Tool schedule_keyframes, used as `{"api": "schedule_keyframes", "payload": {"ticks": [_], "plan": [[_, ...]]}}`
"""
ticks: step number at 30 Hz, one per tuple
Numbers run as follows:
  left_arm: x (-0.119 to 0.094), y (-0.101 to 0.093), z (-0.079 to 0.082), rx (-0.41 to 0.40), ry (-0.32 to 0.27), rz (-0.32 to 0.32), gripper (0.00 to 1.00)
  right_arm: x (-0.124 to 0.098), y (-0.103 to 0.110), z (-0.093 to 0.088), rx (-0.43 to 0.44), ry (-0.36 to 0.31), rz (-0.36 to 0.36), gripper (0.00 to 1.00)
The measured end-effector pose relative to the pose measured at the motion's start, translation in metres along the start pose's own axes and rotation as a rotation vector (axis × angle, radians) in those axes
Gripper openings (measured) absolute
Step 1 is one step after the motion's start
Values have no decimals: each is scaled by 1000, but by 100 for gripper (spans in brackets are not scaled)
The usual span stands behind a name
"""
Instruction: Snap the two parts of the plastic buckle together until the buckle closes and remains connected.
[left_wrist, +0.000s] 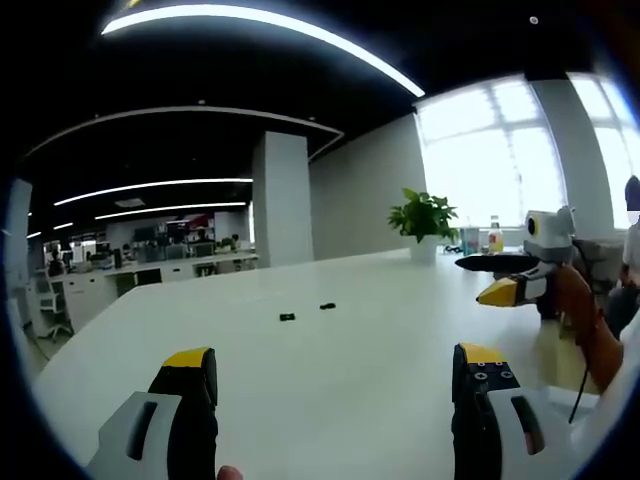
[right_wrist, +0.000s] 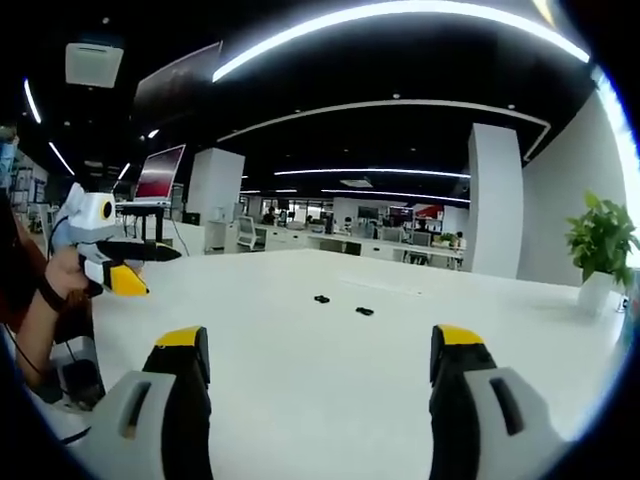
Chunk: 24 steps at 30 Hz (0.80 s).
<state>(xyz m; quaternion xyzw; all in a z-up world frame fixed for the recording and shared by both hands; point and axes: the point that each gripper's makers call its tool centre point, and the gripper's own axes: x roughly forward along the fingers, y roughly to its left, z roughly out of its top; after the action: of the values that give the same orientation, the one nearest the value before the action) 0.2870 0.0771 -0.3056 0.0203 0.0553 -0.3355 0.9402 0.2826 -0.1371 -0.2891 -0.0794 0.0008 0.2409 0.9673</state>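
Observation:
Two small black buckle parts lie apart on the white table (left_wrist: 340, 380): one buckle part (left_wrist: 287, 317) to the left and the other buckle part (left_wrist: 327, 305) to its right in the left gripper view. In the right gripper view they show as one buckle part (right_wrist: 321, 299) and another buckle part (right_wrist: 364, 311). My left gripper (left_wrist: 335, 365) is open, well short of them, nothing between its jaws. My right gripper (right_wrist: 318, 345) is open too and holds nothing. The right gripper (left_wrist: 510, 280) comes in at the right of the left gripper view, the left gripper (right_wrist: 115, 265) at the left of the right gripper view.
A potted plant (left_wrist: 425, 218) and a bottle (left_wrist: 494, 235) stand at the table's far edge near bright windows. A person's hand (right_wrist: 60, 285) holds the left gripper. Office desks with monitors (left_wrist: 170, 255) and a pillar (left_wrist: 283, 198) lie beyond the table.

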Motion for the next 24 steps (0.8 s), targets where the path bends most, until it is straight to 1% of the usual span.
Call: {"api": "schedule_keyframes", "payload": {"ticks": [5,9,15,21,24], "plan": [[5,-1,2,6,-3,-5,99,3,-1,0,-5,2,2,91],[10,-2,4,24,-10,-9,99,5,-4,2,-2,-10,-1,91],[13,-1,6,19,-15,-14,99,8,-7,1,1,-7,-5,90],[15,-3,7,22,-10,-24,99,10,-5,6,-3,-16,0,89],[16,-4,8,25,-20,-32,99,12,-4,7,-7,-19,5,89]]}}
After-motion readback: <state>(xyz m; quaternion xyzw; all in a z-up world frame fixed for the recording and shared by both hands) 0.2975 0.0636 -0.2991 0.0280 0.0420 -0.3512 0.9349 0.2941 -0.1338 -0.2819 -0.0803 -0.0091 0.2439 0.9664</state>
